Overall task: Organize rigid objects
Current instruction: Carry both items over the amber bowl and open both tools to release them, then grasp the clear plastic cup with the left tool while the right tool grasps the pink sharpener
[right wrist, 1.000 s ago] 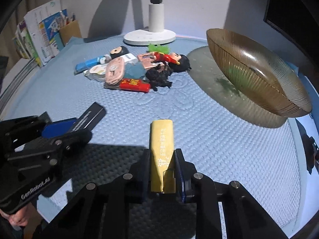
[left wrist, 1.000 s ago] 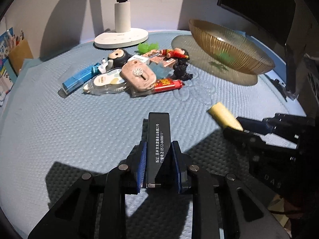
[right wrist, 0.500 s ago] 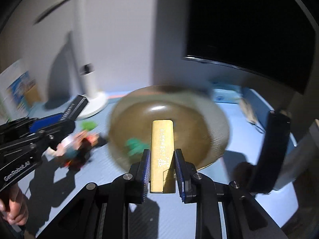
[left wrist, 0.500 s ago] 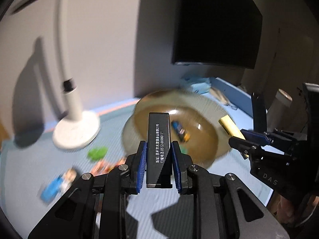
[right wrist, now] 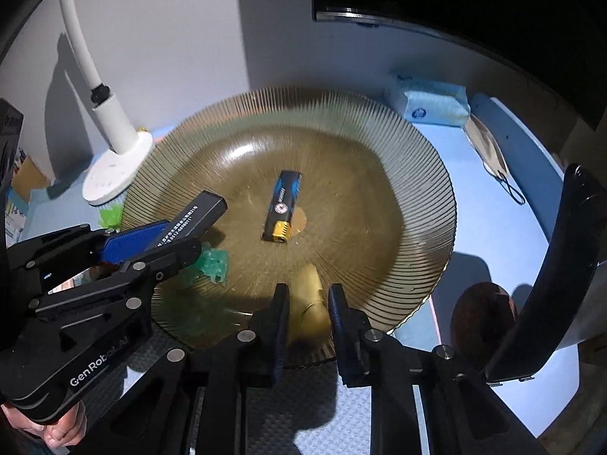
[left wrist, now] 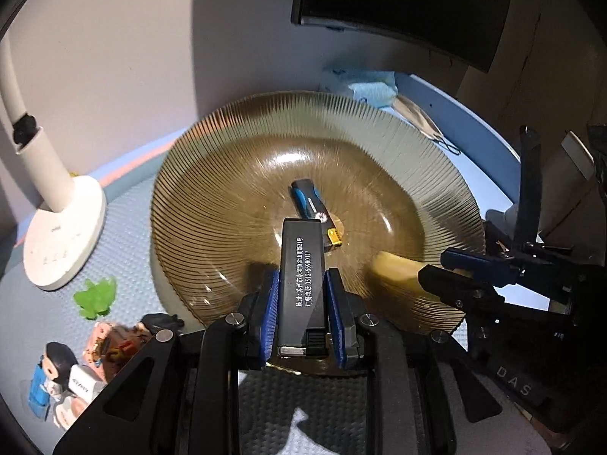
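Note:
My left gripper [left wrist: 302, 284] is shut on a black lighter [left wrist: 302, 265] with white print, held over the near side of a ribbed amber glass bowl [left wrist: 227, 159]. A blue and black lighter [left wrist: 312, 204] lies in the bowl's middle; it also shows in the right wrist view [right wrist: 282, 204]. My right gripper [right wrist: 306, 303] has its jaws spread, and a blurred yellow lighter [right wrist: 309, 303] sits loose between them over the bowl's near rim [right wrist: 417, 174]. The left gripper [right wrist: 178, 233] with the black lighter [right wrist: 197, 214] shows at left.
A white lamp base [left wrist: 64, 227] stands left of the bowl. A green toy [left wrist: 95, 297] and a pile of small figures [left wrist: 110, 345] lie on the blue mat. A blue tissue pack [right wrist: 432, 104] and a dark monitor [right wrist: 455, 7] are behind the bowl.
Both grippers swung from the mat up over the bowl. The right jaws have spread, and the yellow lighter now looks loose and blurred. The left still grips the black lighter.

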Demonstrator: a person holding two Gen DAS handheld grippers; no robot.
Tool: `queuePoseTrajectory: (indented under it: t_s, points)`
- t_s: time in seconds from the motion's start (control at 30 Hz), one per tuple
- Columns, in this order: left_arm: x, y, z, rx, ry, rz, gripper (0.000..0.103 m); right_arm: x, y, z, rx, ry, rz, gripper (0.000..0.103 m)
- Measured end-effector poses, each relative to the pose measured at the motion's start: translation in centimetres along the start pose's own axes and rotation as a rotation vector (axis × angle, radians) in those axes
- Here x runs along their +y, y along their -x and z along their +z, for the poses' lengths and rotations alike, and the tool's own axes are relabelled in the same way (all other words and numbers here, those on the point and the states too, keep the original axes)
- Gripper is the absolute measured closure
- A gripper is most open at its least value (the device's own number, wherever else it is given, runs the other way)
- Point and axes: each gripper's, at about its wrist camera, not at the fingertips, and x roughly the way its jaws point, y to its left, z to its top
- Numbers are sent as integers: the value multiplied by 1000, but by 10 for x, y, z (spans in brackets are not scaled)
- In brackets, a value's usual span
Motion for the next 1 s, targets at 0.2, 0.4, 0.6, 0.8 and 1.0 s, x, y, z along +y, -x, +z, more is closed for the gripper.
queuePoseTrajectory:
  t_s: [0.2,0.4,0.6,0.8,1.0]
  points:
    - [18,23,1,-79,66,8,46,-17,12,0,-39,-92,7,80]
    - [47,125,-38,-363,121,-15,21,-16,56,-11,-170,-118,99,75]
    - [78,211,-94,-507,191,131,12,25,103,-21,-298,-27,174,57]
    - [135,249,-156,-527,341,291,0,89,116,-44,-352,92,272,42]
    - [181,232,-207,-427,480,329,0,128,84,-67,-246,130,339,42]
